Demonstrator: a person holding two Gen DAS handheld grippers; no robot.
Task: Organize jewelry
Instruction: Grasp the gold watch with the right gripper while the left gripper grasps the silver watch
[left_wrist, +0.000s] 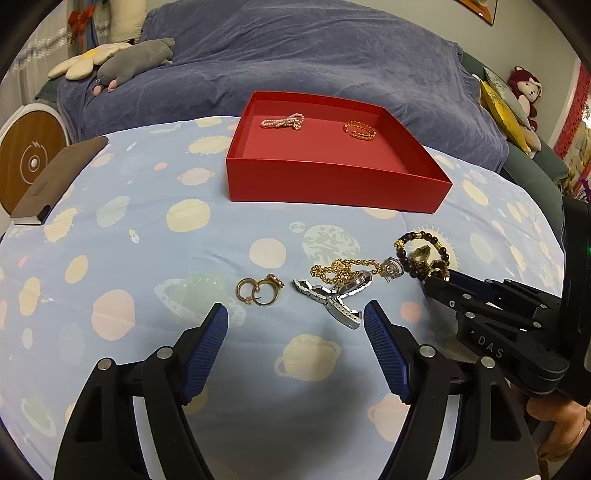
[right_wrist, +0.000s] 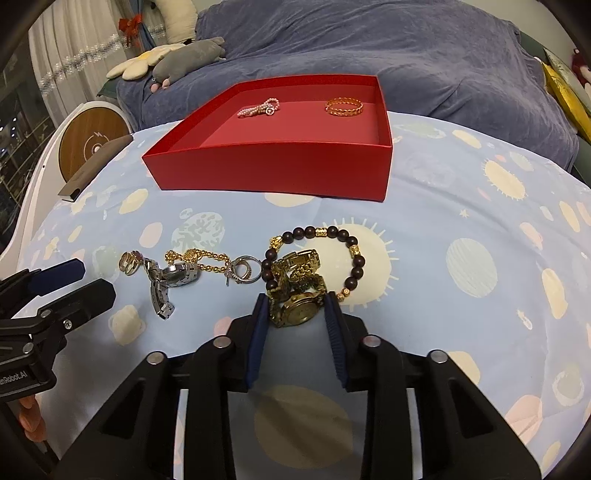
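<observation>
A red box (left_wrist: 332, 181) (right_wrist: 273, 173) holds a pearl bracelet (left_wrist: 282, 121) (right_wrist: 259, 108) and a gold bangle (left_wrist: 359, 130) (right_wrist: 344, 107). On the planet-print cloth lie gold rings (left_wrist: 258, 290) (right_wrist: 130, 261), a silver watch (left_wrist: 332, 295) (right_wrist: 166, 282), a gold chain (left_wrist: 343, 269) (right_wrist: 207, 258) and a dark bead bracelet (left_wrist: 424, 254) (right_wrist: 332, 236). My right gripper (right_wrist: 297, 306) is closed around a gold watch (right_wrist: 299, 291) that rests on the cloth. My left gripper (left_wrist: 295, 325) is open and empty, just short of the silver watch.
A brown notebook (left_wrist: 55, 181) (right_wrist: 96, 162) lies at the cloth's left edge beside a round wooden device (left_wrist: 29, 158). A blue blanket (left_wrist: 295, 55) with plush toys (left_wrist: 136, 59) lies behind the box.
</observation>
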